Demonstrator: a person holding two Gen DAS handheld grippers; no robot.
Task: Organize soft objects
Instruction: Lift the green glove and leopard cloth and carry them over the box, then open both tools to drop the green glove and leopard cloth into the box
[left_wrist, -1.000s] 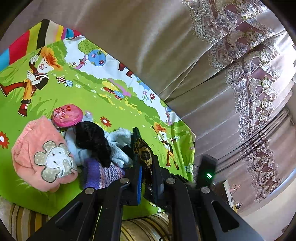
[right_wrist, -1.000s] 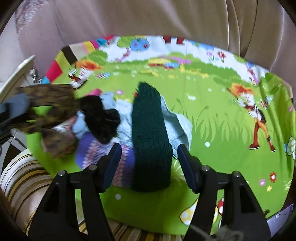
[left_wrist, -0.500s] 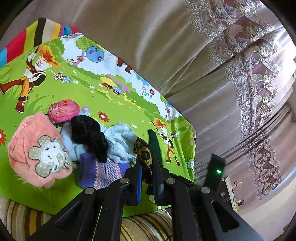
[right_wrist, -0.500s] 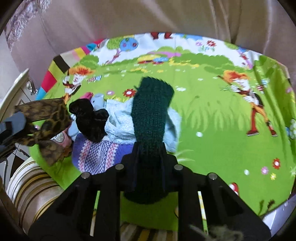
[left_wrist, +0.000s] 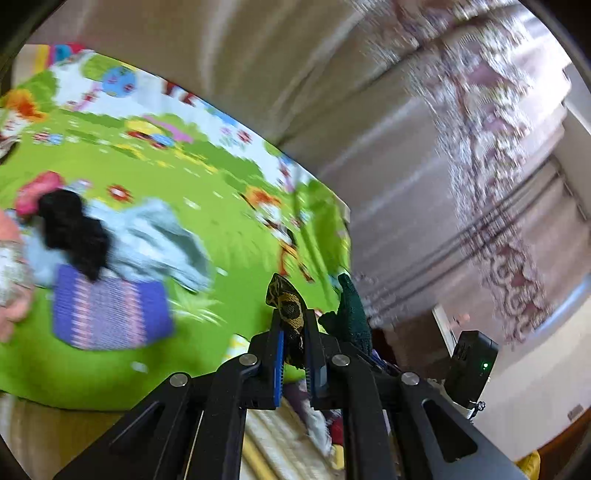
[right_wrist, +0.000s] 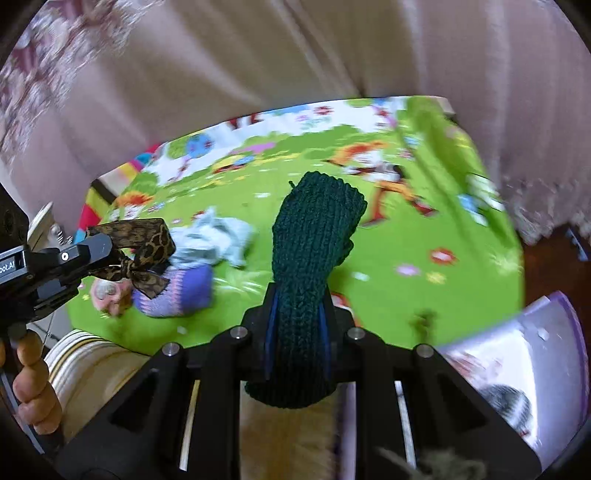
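My right claw is clamped on the dark green knitted piece — it stands up out of the jaws, held above the mat, its far end toward 12 o'clock in the right wrist view. My left claw is pinched shut on the leopard-print fabric bow, which pokes up between the blue pads; in the right wrist view the same bow hangs at 9 o'clock, off the surface.

The remaining soft things lie in a heap on the green cartoon play mat, at 9 o'clock in the left view: a purple patterned knit nearest me, a black fuzzy item resting partly on its far edge, a pale blue-grey cloth just beside that, and something pink behind — too blurred to name. Beige curtains hang beyond the mat. At 4 o'clock in the right view I see a purple-rimmed container.
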